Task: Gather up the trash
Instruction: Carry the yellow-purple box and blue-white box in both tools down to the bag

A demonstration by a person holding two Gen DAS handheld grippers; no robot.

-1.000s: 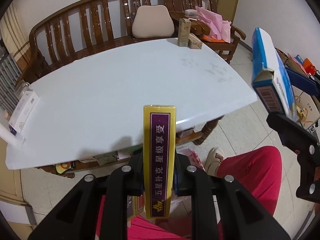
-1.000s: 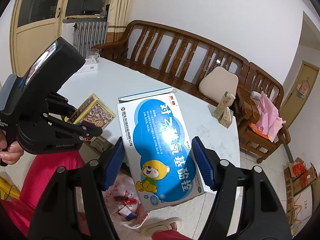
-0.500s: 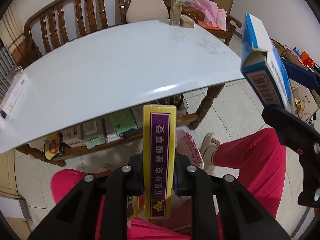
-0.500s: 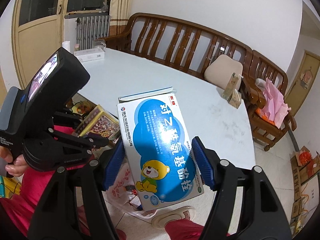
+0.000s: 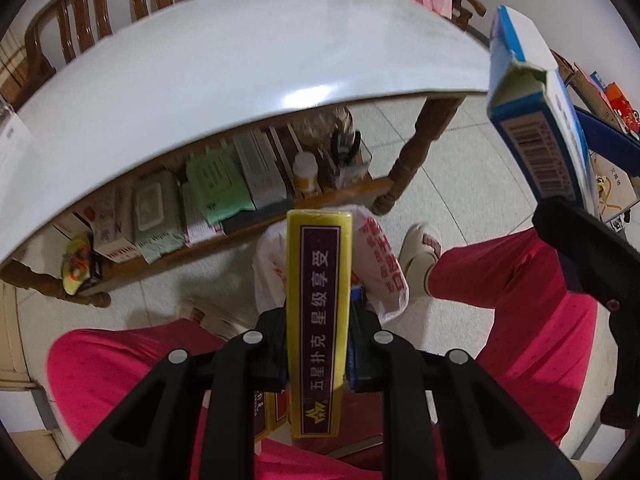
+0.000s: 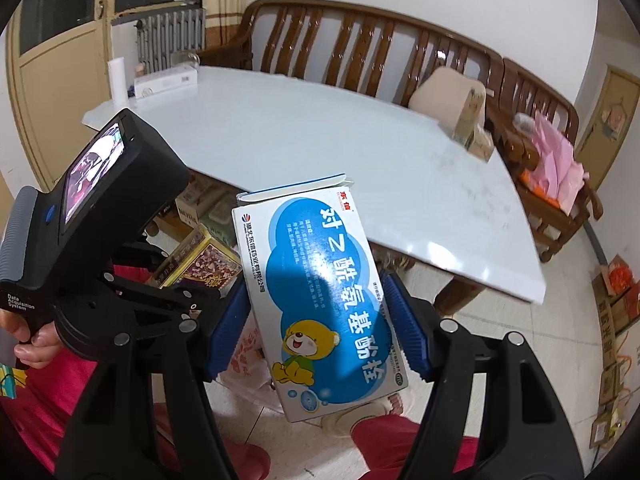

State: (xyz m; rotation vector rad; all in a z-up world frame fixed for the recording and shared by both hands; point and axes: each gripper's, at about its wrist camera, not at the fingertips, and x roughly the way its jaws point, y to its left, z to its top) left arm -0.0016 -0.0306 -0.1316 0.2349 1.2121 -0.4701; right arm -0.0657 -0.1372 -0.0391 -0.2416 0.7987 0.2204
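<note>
My left gripper (image 5: 318, 344) is shut on a yellow playing-card box (image 5: 319, 304) with a purple label, held edge-up over a white plastic bag (image 5: 380, 264) with red print on the floor. My right gripper (image 6: 316, 332) is shut on a blue and white medicine box (image 6: 316, 300) with a cartoon bear; its barcode end shows at the right of the left wrist view (image 5: 536, 128). The bag also shows below the medicine box in the right wrist view (image 6: 246, 356). The left gripper (image 6: 120, 292) and the card box (image 6: 202, 260) show at the left of that view.
A white-topped table (image 5: 224, 68) stands ahead, with a cluttered wooden shelf (image 5: 248, 196) under it. A wooden bench (image 6: 360, 52) is behind it. Small cartons (image 6: 472, 124) stand at the table's far corner. My legs in red trousers (image 5: 520, 292) flank the bag. Cardboard boxes (image 6: 616, 292) lie at the right.
Both grippers have tilted down and drawn back from the tabletop toward the floor. The bag and the under-table shelf have come into view. Both boxes stay gripped.
</note>
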